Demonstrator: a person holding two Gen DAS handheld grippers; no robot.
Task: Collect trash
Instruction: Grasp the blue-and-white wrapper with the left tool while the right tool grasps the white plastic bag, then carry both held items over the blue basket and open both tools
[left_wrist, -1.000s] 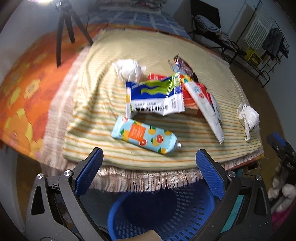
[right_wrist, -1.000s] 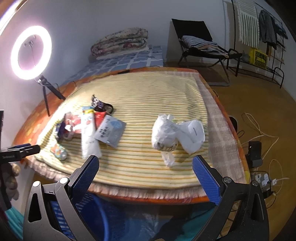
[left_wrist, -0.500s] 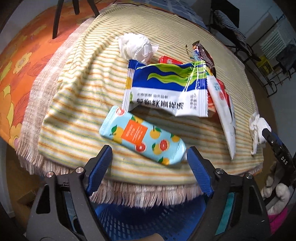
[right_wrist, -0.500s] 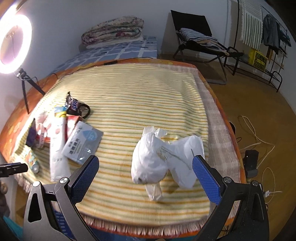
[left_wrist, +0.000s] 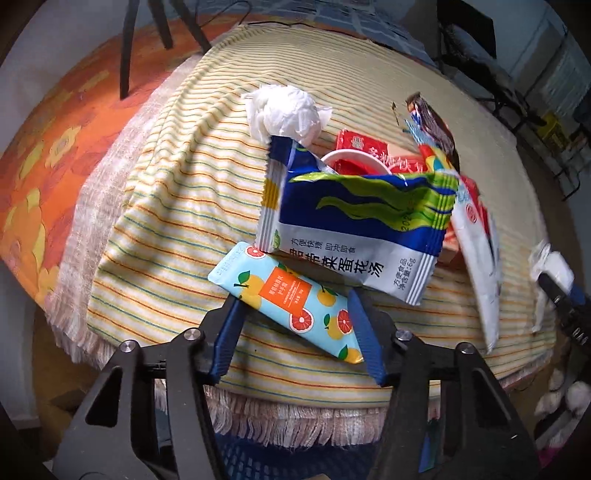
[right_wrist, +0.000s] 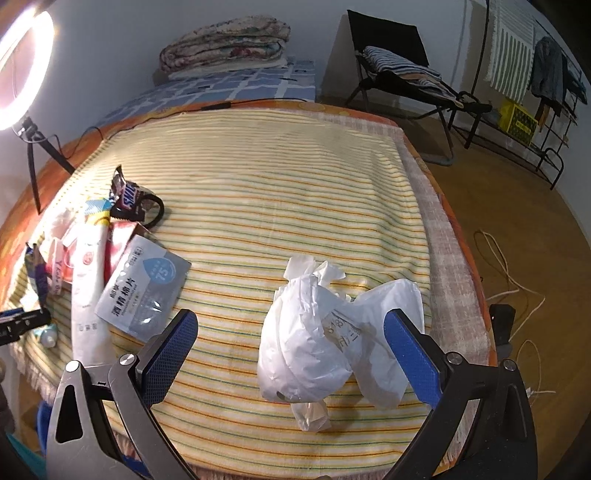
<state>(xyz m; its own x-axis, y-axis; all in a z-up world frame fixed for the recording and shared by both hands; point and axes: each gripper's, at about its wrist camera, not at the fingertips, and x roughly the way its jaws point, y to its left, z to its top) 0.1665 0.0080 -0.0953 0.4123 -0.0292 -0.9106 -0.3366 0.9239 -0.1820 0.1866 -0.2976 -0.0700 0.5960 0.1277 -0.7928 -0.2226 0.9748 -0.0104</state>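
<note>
In the left wrist view a light-blue tube with orange fruit print (left_wrist: 291, 301) lies near the striped cloth's front edge. My left gripper (left_wrist: 295, 332) is open, its fingers on either side of the tube. Behind it lie a blue-and-white soup packet (left_wrist: 354, 229), a crumpled tissue (left_wrist: 284, 112), red wrappers (left_wrist: 373, 155) and a long white packet (left_wrist: 476, 254). In the right wrist view a crumpled white plastic bag (right_wrist: 332, 343) lies on the cloth. My right gripper (right_wrist: 295, 350) is open, its fingers on either side of the bag.
A blue mesh basket (left_wrist: 288, 458) sits below the table's front edge. A grey wipe sachet (right_wrist: 144, 288) and a dark candy wrapper (right_wrist: 129, 199) lie left of the bag. A tripod (left_wrist: 147, 40) stands far left. Chairs and cables are on the floor to the right.
Both grippers moved forward and down. The left one narrowed and now straddles the tube. The right one closed in on the white bag.
</note>
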